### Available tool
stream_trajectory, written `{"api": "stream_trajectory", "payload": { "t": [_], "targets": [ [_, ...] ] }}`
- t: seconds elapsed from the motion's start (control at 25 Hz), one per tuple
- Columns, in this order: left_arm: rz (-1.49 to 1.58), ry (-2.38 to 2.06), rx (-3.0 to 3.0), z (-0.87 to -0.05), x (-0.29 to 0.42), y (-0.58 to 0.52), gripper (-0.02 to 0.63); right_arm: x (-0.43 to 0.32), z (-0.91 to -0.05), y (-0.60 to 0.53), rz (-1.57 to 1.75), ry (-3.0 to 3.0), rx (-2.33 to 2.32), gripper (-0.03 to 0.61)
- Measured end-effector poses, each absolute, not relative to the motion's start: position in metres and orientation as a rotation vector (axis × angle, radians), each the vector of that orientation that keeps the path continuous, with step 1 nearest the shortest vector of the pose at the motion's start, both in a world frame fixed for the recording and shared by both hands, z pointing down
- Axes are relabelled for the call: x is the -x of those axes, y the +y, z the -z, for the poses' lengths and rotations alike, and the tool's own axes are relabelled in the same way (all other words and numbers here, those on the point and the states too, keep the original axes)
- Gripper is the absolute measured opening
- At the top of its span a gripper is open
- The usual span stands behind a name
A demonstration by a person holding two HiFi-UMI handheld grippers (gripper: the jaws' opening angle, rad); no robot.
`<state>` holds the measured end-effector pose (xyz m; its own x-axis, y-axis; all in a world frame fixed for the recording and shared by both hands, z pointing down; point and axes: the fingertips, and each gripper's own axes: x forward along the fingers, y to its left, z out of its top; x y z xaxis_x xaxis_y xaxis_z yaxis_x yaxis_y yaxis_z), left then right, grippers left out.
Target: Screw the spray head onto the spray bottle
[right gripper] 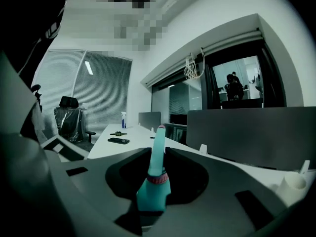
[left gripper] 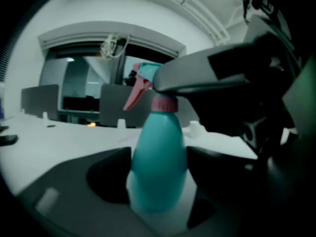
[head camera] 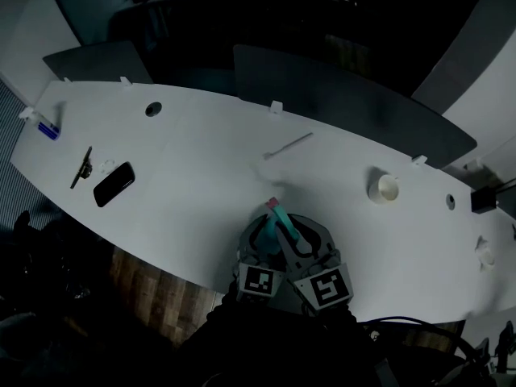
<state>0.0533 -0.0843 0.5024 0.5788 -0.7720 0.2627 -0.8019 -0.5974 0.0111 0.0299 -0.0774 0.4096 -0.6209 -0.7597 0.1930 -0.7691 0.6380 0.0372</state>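
Spray bottle (left gripper: 158, 152) stands upright nr the near edge of the white desk (head camera: 201, 168), w/ L gripper (left gripper: 159, 186) jaws pressed on its teal body & R gripper (right gripper: 154, 194) clamped on the spray head (left gripper: 145, 80) sitting on its neck. Bare desk ahead: phone (head camera: 114, 184) well off left, small white cup (head camera: 384, 188) off right, thin white stick (head camera: 288, 146) beyond. Blue-labelled bottle (head camera: 48, 129) at far left end, print too small to read.

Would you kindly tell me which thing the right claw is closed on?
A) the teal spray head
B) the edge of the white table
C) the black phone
A: in the right gripper view, the right claw clamps the teal spray head by its pink-ringed base.
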Motion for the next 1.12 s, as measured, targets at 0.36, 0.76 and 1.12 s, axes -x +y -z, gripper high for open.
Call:
{"api": "stream_trajectory", "payload": {
  "t": [0.36, 0.76, 1.12],
  "targets": [
    [-0.343, -0.438, -2.829, -0.503, -0.048, -0.081, 0.387, -0.028, -0.41, -0.077, -0.142, -2.728, -1.045, 0.092],
    [-0.353, -0.92, -2.829, -0.49, -0.053, -0.078, 0.321, -0.029, -0.409, -0.077, -0.124, -2.75, -1.089, 0.092],
    [-0.221, -1.169, -2.773, -0.489, -0.036, -0.083, 0.412, -0.026, -0.414, -0.074, -0.161, -2.735, -1.072, 0.092]
  ]
}}
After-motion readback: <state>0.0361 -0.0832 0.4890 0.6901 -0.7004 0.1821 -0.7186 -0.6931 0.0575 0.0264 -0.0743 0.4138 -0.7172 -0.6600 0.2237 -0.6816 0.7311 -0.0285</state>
